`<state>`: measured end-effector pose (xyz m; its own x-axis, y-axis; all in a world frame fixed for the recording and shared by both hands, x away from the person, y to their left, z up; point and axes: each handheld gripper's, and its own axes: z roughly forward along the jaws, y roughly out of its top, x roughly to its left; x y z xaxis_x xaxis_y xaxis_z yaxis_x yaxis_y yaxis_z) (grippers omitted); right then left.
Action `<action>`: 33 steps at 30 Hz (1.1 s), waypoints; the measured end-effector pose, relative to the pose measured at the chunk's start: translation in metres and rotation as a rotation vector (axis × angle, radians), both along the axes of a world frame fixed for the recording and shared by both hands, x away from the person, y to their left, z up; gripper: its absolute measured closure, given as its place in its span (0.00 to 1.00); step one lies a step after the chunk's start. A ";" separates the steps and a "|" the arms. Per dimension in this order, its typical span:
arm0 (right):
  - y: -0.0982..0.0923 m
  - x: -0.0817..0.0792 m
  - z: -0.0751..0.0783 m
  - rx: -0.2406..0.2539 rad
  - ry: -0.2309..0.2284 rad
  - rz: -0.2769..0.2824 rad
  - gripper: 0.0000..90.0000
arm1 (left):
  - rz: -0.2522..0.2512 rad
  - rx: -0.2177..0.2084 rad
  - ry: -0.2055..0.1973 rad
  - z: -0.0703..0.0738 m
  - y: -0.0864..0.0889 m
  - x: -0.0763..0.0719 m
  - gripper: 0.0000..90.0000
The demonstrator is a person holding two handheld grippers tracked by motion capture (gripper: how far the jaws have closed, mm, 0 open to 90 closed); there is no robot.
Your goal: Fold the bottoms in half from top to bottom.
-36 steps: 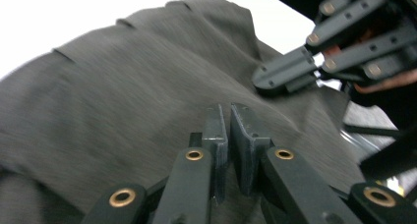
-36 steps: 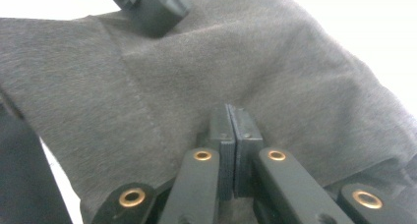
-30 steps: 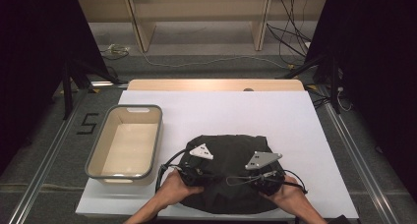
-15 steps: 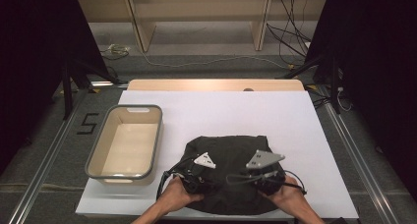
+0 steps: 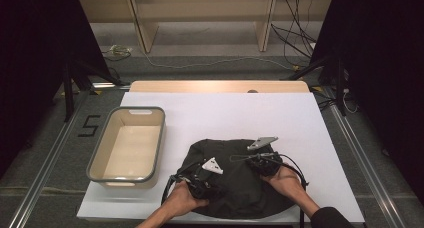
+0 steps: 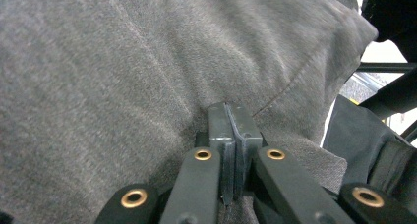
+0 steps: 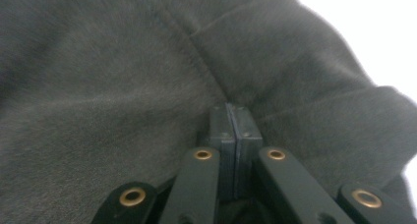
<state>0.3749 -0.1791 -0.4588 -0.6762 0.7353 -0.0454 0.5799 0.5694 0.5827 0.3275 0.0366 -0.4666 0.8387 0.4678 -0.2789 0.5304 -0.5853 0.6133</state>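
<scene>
A dark grey garment [image 5: 240, 188] lies crumpled on the white table top [image 5: 225, 113], close to the near edge. My left gripper [image 5: 210, 175] rests on the garment's left part, held by a hand coming in from below. In the left gripper view its jaws [image 6: 228, 118] are pressed together, and folds of the grey cloth [image 6: 123, 62] run into their tips. My right gripper [image 5: 257, 158] is over the garment's upper right part. In the right gripper view its jaws [image 7: 230, 118] are also together, with a seam of the cloth [image 7: 98, 62] running in between them.
A beige tub with a grey rim [image 5: 162, 138] stands on the table to the left of the garment. A wooden strip [image 5: 220, 85] borders the far edge. Black drapes and stands flank the table, with cables on the floor behind it.
The right gripper has moved away from the person, toward the garment's far edge. The left gripper has stayed nearly in place.
</scene>
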 end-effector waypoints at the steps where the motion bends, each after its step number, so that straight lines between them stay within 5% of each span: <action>1: 0.001 0.001 -0.001 0.000 -0.001 0.002 1.00 | -0.003 0.005 0.001 0.000 0.000 0.000 0.99; 8: 0.004 -0.006 0.004 -0.015 -0.041 0.000 0.97 | -0.022 0.018 -0.016 0.004 -0.001 0.000 0.99; 10: 0.001 -0.008 0.011 0.024 -0.056 0.003 0.88 | -0.019 0.001 -0.021 0.011 0.000 -0.001 0.97; 13: -0.005 -0.015 0.027 0.092 -0.113 0.006 0.86 | 0.004 -0.066 0.012 0.026 0.003 -0.002 0.81; 19: -0.024 -0.020 0.050 0.210 -0.167 -0.032 0.70 | 0.094 -0.132 -0.043 0.058 0.007 0.009 0.73; 21: -0.030 -0.017 0.051 0.231 -0.162 -0.053 0.68 | 0.123 -0.123 -0.071 0.066 0.008 0.018 0.72; 25: -0.031 -0.017 0.048 0.251 -0.124 -0.057 0.80 | 0.190 -0.080 -0.133 0.068 0.008 0.039 0.80; 33: -0.014 -0.020 0.037 0.176 -0.086 0.020 0.98 | 0.291 -0.079 -0.086 0.044 0.019 0.076 0.99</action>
